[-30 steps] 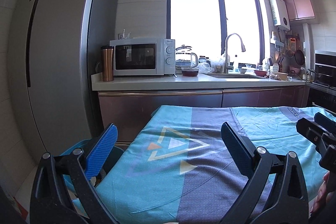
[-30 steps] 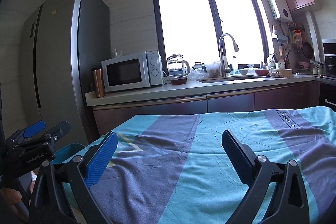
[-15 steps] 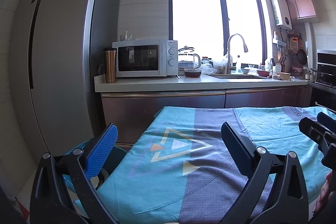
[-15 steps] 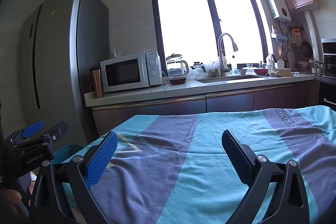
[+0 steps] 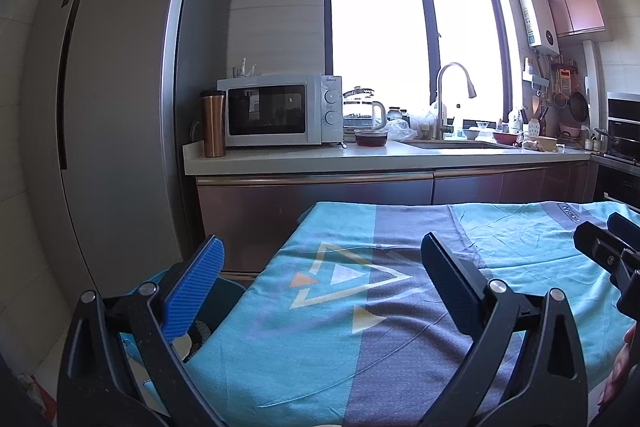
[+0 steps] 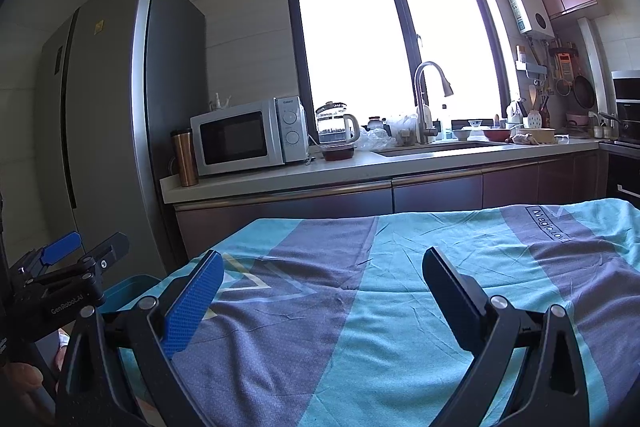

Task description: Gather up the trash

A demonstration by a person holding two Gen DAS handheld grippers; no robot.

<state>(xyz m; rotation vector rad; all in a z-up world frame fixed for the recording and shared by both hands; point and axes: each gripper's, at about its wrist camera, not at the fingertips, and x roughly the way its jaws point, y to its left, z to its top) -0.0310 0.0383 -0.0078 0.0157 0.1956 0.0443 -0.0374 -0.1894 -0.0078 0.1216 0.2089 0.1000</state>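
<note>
Both grippers hover over a table under a teal and purple cloth [image 5: 360, 307] [image 6: 360, 307]. My left gripper [image 5: 320, 279] is open, with nothing between its blue pads [image 5: 196, 287]. My right gripper [image 6: 320, 291] is also open and holds nothing. Each gripper shows in the other's view: the right gripper [image 5: 608, 233] at the right edge, the left gripper [image 6: 88, 249] at the left edge. A teal bin [image 5: 228, 291] [image 6: 132, 287] stands beside the table's left end, below the left gripper, with dark and white scraps [image 5: 190, 341] inside. I see no loose trash on the cloth.
Behind the table runs a kitchen counter [image 5: 360, 159] with a microwave [image 5: 280, 111], a copper tumbler [image 5: 213, 125], a glass kettle [image 5: 364, 111] and a sink faucet [image 5: 448, 99]. A tall grey fridge [image 5: 120, 107] stands to the left. An oven [image 5: 624, 127] is at the far right.
The left gripper's view has drifted slightly, so the counter sits a little further right. The right gripper has hardly moved. Both stay open.
</note>
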